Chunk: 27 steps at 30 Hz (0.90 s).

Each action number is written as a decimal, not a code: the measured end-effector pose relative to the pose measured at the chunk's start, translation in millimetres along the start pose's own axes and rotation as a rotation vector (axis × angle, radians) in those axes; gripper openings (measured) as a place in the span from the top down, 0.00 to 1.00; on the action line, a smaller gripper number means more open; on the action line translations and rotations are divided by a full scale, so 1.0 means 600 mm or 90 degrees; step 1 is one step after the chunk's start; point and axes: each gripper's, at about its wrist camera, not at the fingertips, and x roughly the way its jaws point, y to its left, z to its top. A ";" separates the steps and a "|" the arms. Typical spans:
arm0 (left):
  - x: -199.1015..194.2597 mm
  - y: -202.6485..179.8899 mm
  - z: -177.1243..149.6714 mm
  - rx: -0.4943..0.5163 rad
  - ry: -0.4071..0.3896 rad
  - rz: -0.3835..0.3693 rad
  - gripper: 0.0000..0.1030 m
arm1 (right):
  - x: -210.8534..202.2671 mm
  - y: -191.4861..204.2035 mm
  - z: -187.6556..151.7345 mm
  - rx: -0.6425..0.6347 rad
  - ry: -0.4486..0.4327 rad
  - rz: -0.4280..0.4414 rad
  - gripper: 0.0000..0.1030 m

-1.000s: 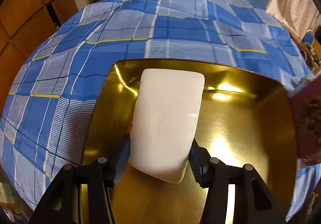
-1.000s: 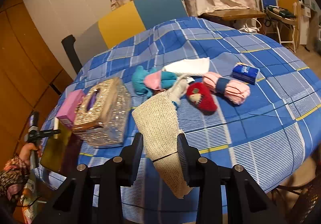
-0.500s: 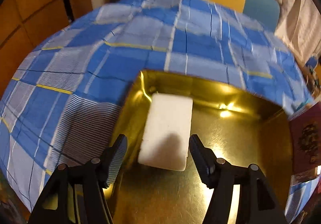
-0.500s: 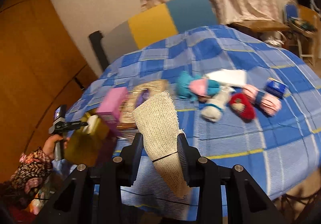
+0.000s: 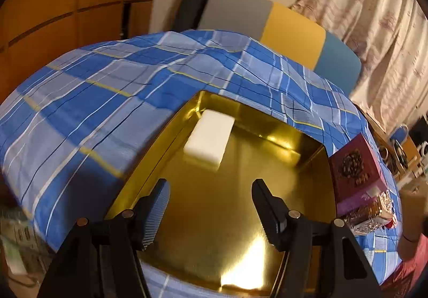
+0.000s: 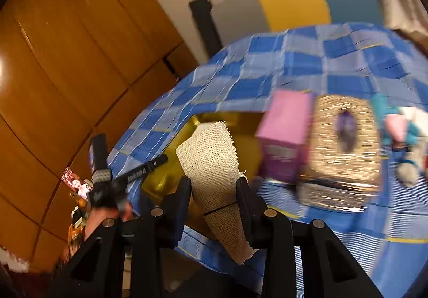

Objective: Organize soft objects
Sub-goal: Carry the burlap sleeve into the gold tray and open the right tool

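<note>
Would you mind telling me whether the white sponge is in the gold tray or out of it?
In: the sponge lies flat on the tray floor near its far left corner.
</note>
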 end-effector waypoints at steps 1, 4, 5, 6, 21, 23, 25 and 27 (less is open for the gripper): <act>-0.008 0.005 -0.009 -0.010 -0.008 0.005 0.37 | 0.024 0.010 0.005 0.001 0.015 0.001 0.66; -0.031 0.023 -0.034 -0.046 -0.031 0.017 0.37 | 0.098 0.035 0.024 0.011 0.057 0.004 0.66; -0.035 0.027 -0.039 -0.051 -0.033 0.022 0.37 | 0.129 0.041 0.032 0.018 0.073 0.001 0.66; -0.037 0.030 -0.043 -0.051 -0.033 0.024 0.37 | 0.148 0.044 0.039 0.023 0.081 0.002 0.66; -0.053 0.068 -0.060 -0.068 -0.035 0.063 0.37 | 0.388 -0.008 0.113 0.255 0.117 -0.071 0.61; -0.051 0.074 -0.060 -0.077 -0.032 0.065 0.38 | 0.405 -0.014 0.121 0.282 0.102 -0.087 0.59; -0.049 0.078 -0.061 -0.084 -0.028 0.064 0.38 | 0.417 -0.021 0.129 0.303 0.084 -0.090 0.51; -0.048 0.080 -0.062 -0.084 -0.027 0.063 0.38 | 0.426 -0.027 0.141 0.322 0.071 -0.088 0.46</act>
